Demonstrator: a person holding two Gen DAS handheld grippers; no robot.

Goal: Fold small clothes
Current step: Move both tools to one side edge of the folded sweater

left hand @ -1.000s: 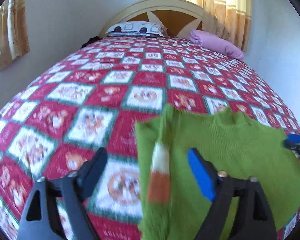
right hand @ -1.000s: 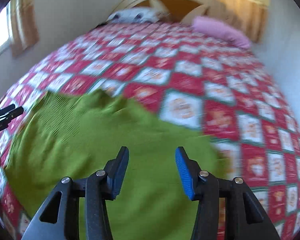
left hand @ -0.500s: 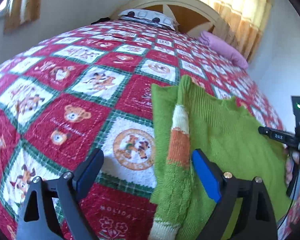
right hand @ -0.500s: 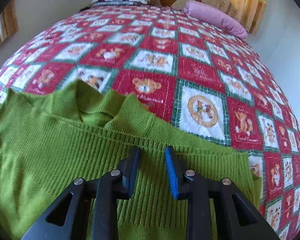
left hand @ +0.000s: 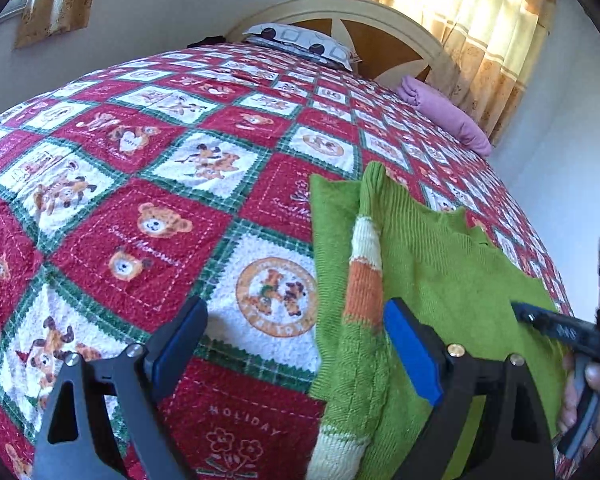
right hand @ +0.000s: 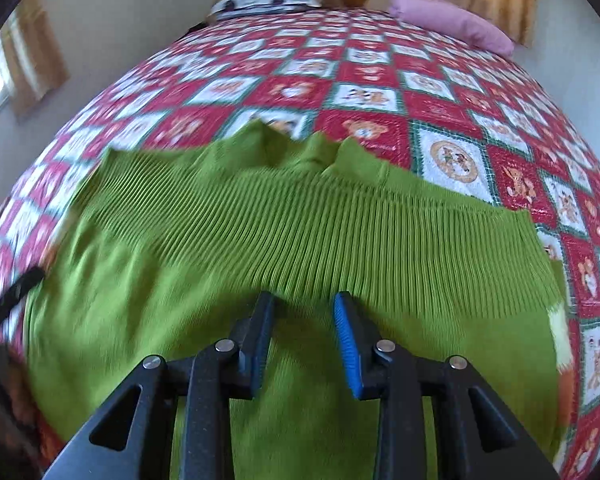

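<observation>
The sweater (right hand: 260, 240) lies flat on my bed's quilt (left hand: 140, 200), its collar toward the headboard (left hand: 364, 36). One sleeve (left hand: 364, 280) is folded over the sweater's left edge. My left gripper (left hand: 296, 344) straddles that edge (jaws wide apart); my right gripper (right hand: 302, 328) is over the sweater's middle. Two pillows (left hand: 304, 42) lie by the headboard.

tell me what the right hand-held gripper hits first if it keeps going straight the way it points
Most likely the green sweater: the right hand-held gripper is open, with the ribbed knit directly ahead of its fingertips. How high it is above the fabric is unclear. The quilt lies beyond.
</observation>
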